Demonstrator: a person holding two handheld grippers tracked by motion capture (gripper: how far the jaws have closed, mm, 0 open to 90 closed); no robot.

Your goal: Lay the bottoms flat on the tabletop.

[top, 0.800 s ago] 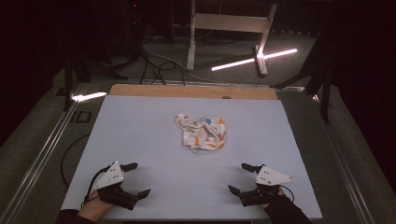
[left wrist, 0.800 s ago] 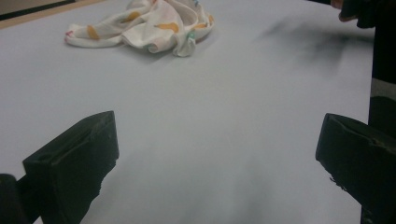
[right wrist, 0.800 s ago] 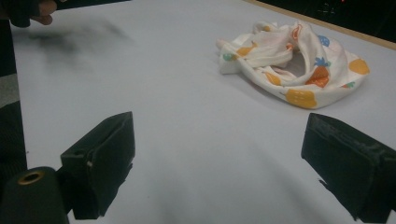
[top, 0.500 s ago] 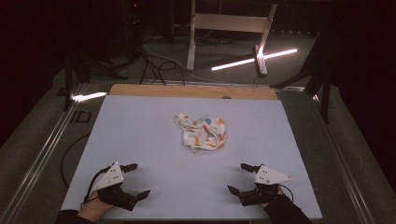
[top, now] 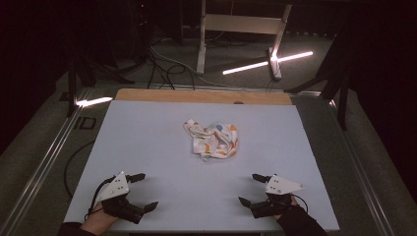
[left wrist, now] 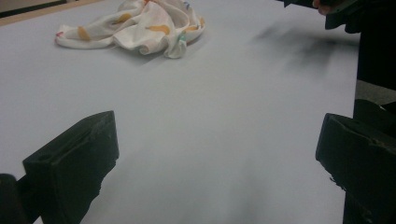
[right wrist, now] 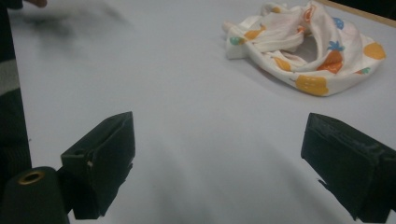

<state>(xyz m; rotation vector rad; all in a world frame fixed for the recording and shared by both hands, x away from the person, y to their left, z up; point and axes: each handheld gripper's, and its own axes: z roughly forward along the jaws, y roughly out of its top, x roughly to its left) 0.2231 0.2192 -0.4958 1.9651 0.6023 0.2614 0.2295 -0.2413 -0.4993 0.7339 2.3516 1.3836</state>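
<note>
Cloth's (left wrist: 135, 25) top edge — cropped

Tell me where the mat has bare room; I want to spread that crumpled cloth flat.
The crumpled cloth sits mid-mat, toward the far edge. The mat lies bare on both sides of it and in the near strip between the open left claw and open right claw. The only crowding is at those near corners.

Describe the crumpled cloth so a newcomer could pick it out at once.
Start at the pale blue table top with the wooden strip along its far edge. Near its middle lies the crumpled cloth: white, printed with orange and blue shapes, the one soft thing there.
</note>
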